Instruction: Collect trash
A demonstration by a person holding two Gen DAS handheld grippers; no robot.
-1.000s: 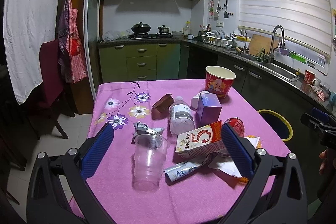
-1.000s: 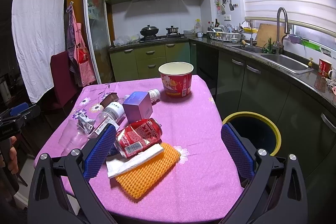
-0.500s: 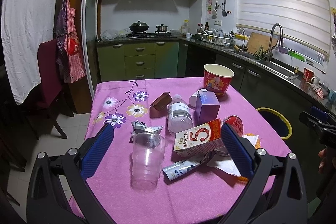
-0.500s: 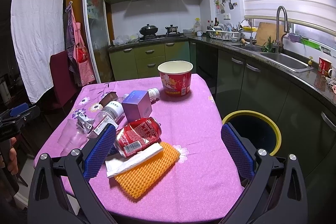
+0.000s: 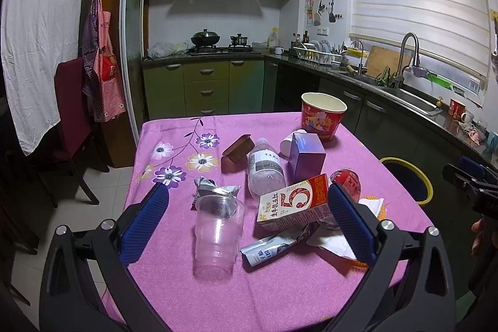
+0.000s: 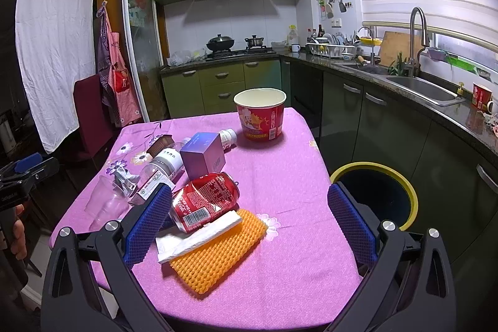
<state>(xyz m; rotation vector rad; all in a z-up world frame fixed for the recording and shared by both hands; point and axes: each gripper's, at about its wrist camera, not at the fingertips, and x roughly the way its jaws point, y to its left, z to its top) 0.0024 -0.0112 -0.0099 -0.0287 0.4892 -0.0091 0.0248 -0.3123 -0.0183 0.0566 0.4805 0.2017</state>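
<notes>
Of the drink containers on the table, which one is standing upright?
The clear plastic cup stands upright; the plastic bottle, red can and milk carton lie on their sides.

The right gripper hovers over the near edge of the pink tablecloth, its blue pads wide apart and holding nothing. Between them lie a crushed red can, a white tissue and an orange mat — the tissue rests on the mat. A yellow-rimmed bin stands beside the table.
</notes>
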